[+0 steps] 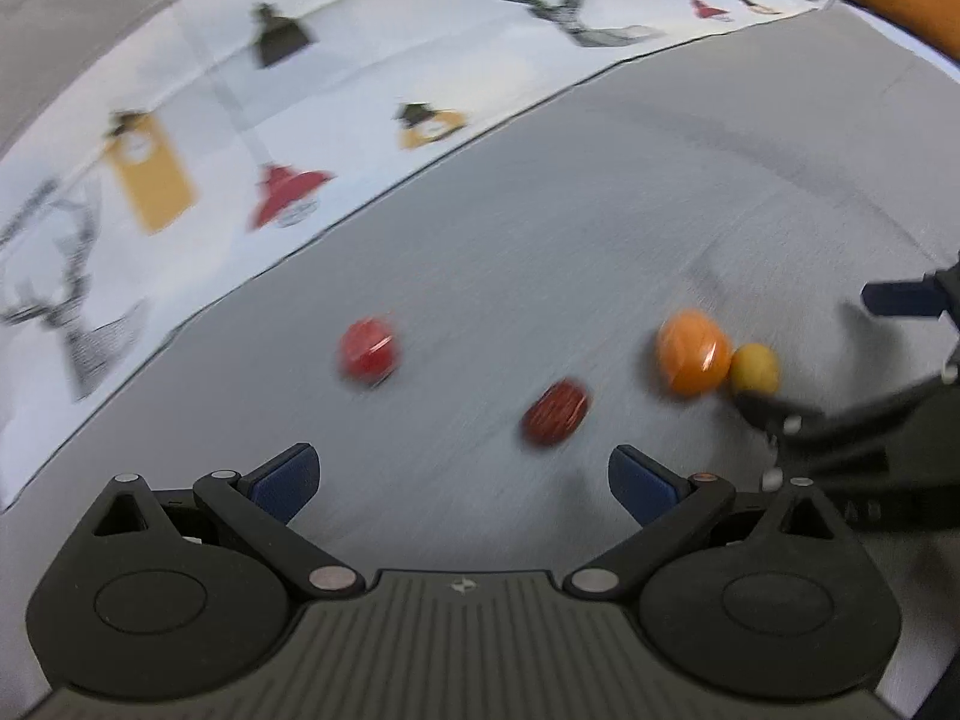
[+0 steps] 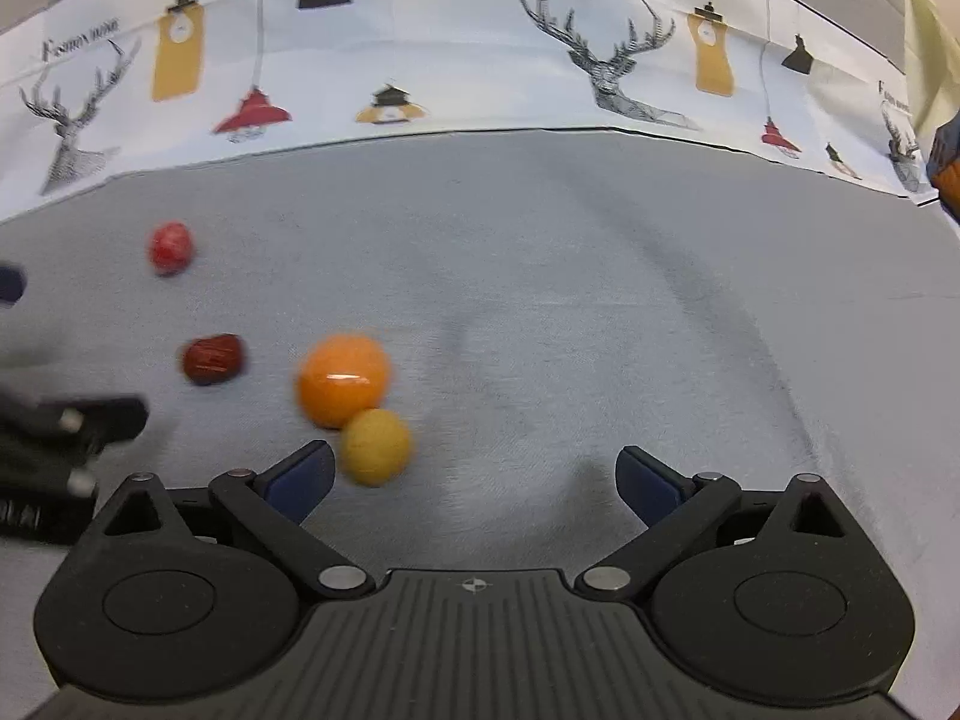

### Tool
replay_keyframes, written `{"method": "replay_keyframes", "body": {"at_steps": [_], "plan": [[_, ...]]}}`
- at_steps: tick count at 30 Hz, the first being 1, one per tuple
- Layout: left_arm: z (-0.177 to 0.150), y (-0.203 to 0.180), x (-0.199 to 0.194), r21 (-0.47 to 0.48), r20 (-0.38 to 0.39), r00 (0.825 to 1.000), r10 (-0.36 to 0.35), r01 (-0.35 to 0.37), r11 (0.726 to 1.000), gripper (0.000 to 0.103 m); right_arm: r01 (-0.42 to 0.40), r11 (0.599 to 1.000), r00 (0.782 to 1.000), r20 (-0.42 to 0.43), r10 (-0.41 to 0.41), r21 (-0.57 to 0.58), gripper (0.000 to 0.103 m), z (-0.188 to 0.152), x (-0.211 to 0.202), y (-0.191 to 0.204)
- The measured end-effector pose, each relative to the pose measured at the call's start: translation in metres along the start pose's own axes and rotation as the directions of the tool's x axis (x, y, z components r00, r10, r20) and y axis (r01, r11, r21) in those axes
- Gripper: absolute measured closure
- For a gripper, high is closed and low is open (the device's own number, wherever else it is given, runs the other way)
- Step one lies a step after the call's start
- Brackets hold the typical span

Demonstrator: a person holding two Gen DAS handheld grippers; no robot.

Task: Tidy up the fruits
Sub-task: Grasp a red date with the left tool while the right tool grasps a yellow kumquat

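Nearest my right gripper (image 2: 474,483), just off its left blue fingertip (image 2: 303,480), sits a small yellow fruit (image 2: 376,446) touching a larger orange fruit (image 2: 343,380). Both my grippers stand wide apart, holding nothing. Farther left lie a dark red wrinkled fruit (image 2: 213,359) and, beyond it, a brighter red fruit (image 2: 171,247), each by itself. All four rest on a grey cloth surface (image 2: 600,300). Behind it a white printed cloth (image 2: 450,60) shows deer heads and hanging lamps, with the words "Fashion Home". My left gripper (image 1: 465,483) hovers low over the grey surface, the dark red fruit just ahead of it; that view is blurred.
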State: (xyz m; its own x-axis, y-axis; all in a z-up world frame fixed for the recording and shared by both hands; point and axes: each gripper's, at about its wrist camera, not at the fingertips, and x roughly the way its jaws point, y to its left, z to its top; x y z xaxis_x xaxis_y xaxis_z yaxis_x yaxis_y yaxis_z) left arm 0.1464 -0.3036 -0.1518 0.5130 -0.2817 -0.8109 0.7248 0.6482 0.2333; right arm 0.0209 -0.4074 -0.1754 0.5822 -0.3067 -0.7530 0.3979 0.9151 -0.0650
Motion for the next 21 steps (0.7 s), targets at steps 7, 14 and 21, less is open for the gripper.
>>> {"method": "replay_keyframes", "body": {"at_steps": [7, 14, 21], "plan": [[0.014, 0.006, 0.033, -0.111, -0.050, 0.986, -0.159, 0.153, 0.982, 0.053, 0.046, 0.998, 0.998, 0.036, -0.048, 0.043, 0.017, -0.003, 0.010, -0.008], [0.006, -0.004, 0.014, -0.041, -0.033, 0.972, -0.233, 0.232, 0.972, 0.080, -0.013, 0.991, 0.996, 0.083, 0.024, -0.137, 0.075, 0.005, 0.011, 0.010], [-0.012, 0.020, -0.056, -0.164, 0.016, 0.978, -0.206, 0.206, 0.965, 0.080, 0.137, 0.968, 0.988, 0.047, -0.149, 0.209, 0.075, -0.004, -0.033, -0.039]]}}
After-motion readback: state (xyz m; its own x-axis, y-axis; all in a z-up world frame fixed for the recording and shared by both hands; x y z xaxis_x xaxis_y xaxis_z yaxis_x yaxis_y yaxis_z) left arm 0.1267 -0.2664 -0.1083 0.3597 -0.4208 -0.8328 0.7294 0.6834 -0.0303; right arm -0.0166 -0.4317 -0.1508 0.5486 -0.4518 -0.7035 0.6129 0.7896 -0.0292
